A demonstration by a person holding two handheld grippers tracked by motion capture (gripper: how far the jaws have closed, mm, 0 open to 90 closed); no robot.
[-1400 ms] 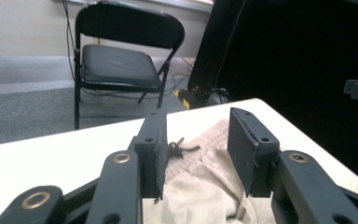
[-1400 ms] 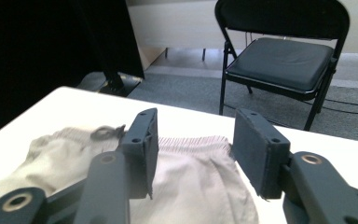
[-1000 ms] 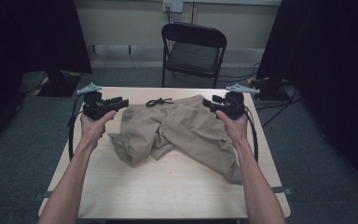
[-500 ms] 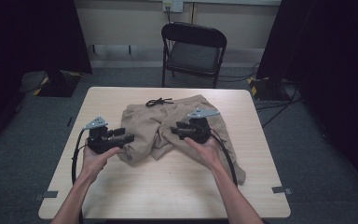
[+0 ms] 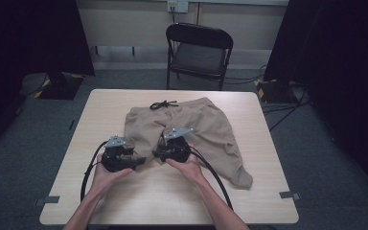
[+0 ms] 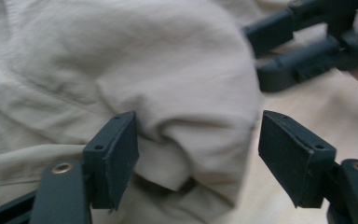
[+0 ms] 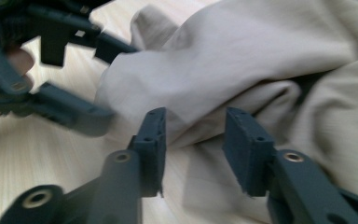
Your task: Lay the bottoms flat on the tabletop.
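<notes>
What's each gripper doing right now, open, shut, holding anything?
Left gripper: open, jaws just widened; a fold of the beige shorts lies between them, unpinched.
Right gripper: open, jaws apart over the shorts, holding nothing.

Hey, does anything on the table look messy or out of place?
Yes. The beige shorts lie crumpled, not flat: one leg is bunched up near the left claw, the other trails toward the table's near right edge.

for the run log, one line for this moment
item: beige fabric trousers on table | left gripper: open, fabric between jaws | right gripper: open at fold
</notes>
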